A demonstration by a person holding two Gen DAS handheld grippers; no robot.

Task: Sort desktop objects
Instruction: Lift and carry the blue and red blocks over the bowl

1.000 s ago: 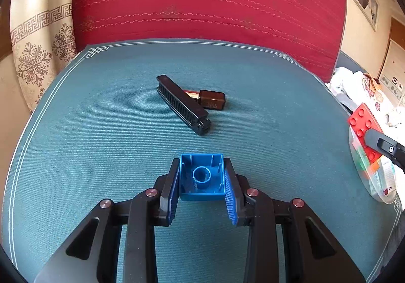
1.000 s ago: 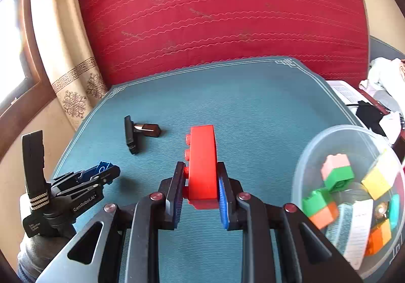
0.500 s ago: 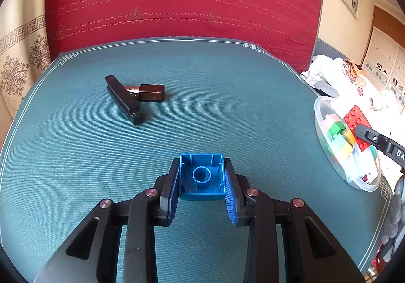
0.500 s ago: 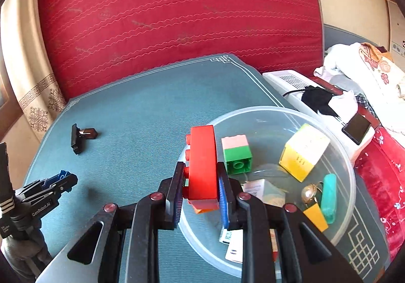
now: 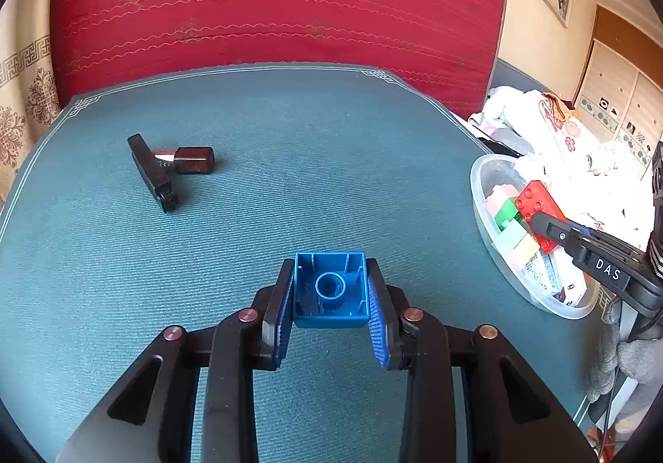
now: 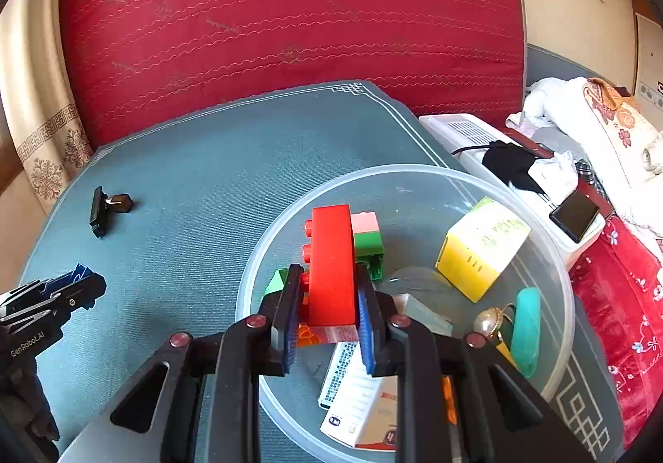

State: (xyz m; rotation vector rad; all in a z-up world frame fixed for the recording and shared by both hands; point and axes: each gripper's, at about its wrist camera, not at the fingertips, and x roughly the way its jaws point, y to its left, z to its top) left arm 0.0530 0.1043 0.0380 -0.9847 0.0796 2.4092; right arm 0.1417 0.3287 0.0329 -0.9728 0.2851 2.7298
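Two bricks are pinched at this moment: a red brick [image 6: 331, 268] is clamped between the fingers [image 6: 290, 318] of the right gripper [image 6: 327, 322] and held over the clear bowl [image 6: 555, 256], while a blue brick [image 5: 330, 291] is clamped hollow side up in the left gripper [image 5: 331, 322] above the teal desk [image 5: 290, 173]. Several items, among them a pink-and-green brick [image 6: 366, 235], a yellow box [image 6: 480, 247] and a teal oval piece [image 6: 526, 326], are already gathered in the bowl, so the sorting is judged well advanced. Left to be done are the release of both bricks into the bowl and, it seems, the collection of the dark clip-like item [image 5: 165, 169] lying far out on the desk.
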